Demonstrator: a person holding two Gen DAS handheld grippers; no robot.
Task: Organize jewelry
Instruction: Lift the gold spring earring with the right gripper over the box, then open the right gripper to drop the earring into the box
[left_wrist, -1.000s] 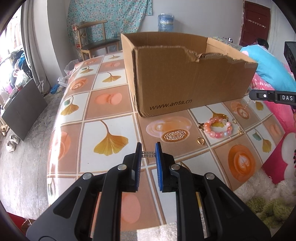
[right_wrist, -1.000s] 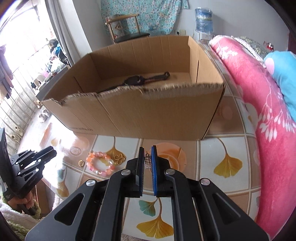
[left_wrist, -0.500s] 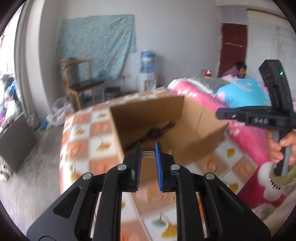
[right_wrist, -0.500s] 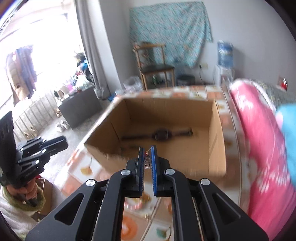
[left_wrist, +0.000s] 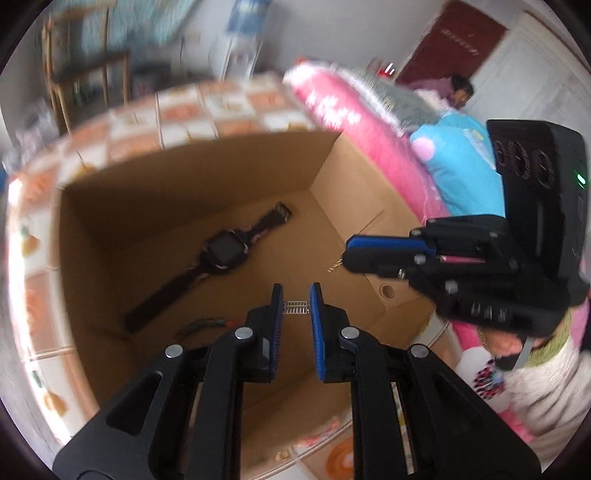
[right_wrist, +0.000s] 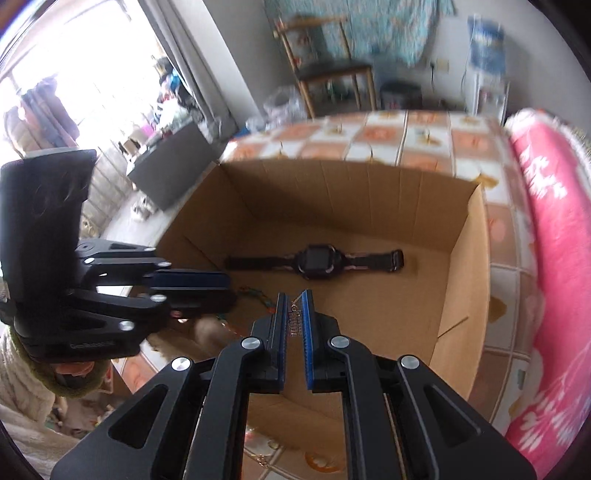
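Both grippers hang over the open cardboard box (left_wrist: 369, 206) on the tiled table (left_wrist: 229, 107), a second after they worked low at the table in front of the box beside a pink bead bracelet that has since gone from view. At the box's left side, the left gripper (left_wrist: 296, 301) is clamped on a small silver ladder-like clasp (left_wrist: 295, 307), held crosswise between its blue pads as it was a second earlier; its wrist view then met the box's outer wall and now looks down at the floor inside. On that floor, toward the far wall, lies a black watch (left_wrist: 218, 254) with its strap laid flat, and nearer the front wall a thin multicoloured cord (right_wrist: 258, 295). At the box's right side, the right gripper (right_wrist: 294, 314) is pinched on a small silver chain piece (right_wrist: 294, 319), its jaws nearly together, just as before. A pink blanket (right_wrist: 546, 258) lies right of the box. A person's cream sleeve (right_wrist: 22, 391) with a green cuff shows behind the left gripper.
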